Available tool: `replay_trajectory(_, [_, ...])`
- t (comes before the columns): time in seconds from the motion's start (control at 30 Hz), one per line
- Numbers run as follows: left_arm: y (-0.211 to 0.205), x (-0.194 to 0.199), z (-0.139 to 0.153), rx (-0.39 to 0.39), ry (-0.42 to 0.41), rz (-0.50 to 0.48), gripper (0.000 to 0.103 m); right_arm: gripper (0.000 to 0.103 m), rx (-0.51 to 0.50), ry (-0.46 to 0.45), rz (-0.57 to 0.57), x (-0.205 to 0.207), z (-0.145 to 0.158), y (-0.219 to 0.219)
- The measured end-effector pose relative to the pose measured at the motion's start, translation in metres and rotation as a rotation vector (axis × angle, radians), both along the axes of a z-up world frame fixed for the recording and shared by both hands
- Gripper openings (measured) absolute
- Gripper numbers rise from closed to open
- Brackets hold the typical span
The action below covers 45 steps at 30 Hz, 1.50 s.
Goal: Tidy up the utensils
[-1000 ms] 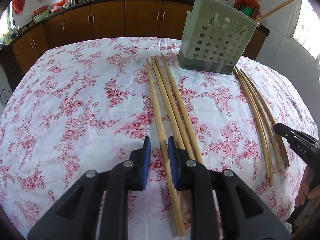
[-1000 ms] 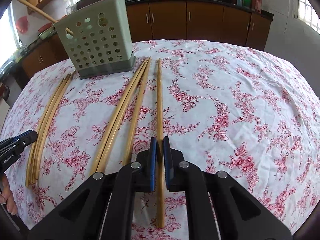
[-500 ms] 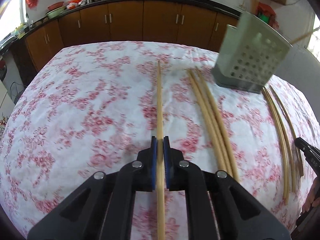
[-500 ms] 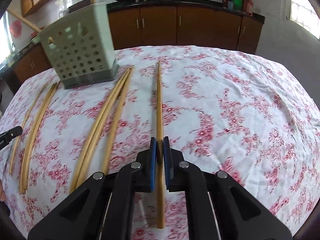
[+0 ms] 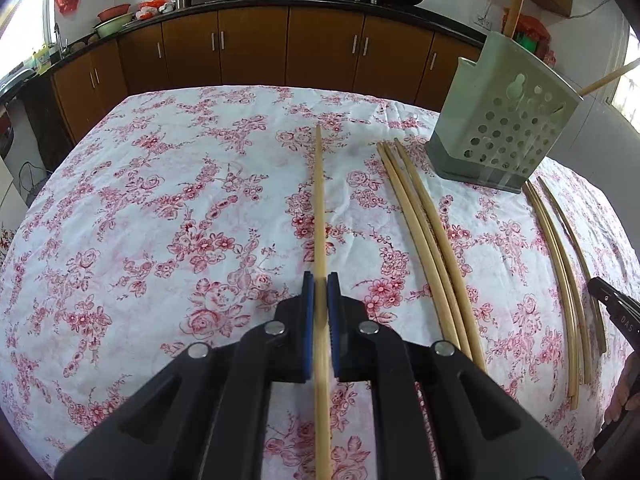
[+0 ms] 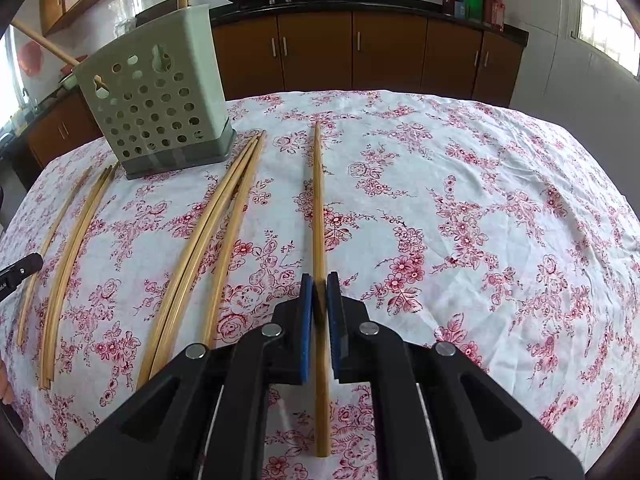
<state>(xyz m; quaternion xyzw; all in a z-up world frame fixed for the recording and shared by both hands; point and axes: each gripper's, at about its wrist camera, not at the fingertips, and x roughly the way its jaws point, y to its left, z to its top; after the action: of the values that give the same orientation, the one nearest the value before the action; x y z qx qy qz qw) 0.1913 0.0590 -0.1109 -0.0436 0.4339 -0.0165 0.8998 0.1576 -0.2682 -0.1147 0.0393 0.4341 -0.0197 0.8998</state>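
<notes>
My left gripper (image 5: 320, 285) is shut on a bamboo chopstick (image 5: 319, 200) that points straight away over the floral tablecloth (image 5: 160, 220). Three more chopsticks (image 5: 424, 240) lie to its right, and further right stands the grey-green perforated holder (image 5: 504, 128) with two chopsticks in it. In the right wrist view my right gripper (image 6: 320, 285) is shut on another chopstick (image 6: 318, 208). To its left lie three chopsticks (image 6: 216, 236), then the holder (image 6: 160, 104).
Several thinner chopsticks (image 5: 560, 264) lie beyond the holder, near one finger of the right gripper (image 5: 612, 308); they show as chopsticks (image 6: 68, 256) at the far left too. Brown cabinets (image 5: 260, 44) stand past the table's far edge. A person's hand (image 5: 626, 384) is at the lower right.
My left gripper shut on the leftmost of four chopsticks and carried it left, apart from the other three. The right gripper stayed shut on its chopstick and hardly moved.
</notes>
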Motion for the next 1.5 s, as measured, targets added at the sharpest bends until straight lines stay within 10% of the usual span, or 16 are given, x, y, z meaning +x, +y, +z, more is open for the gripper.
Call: replay_trajectory(1.5, [0.0015,0.0013,0.0010,-0.018,0.001,0.003,0.010,0.009,-0.003,-0.003,-0.001,-0.0008,-0.0003,-0.0001])
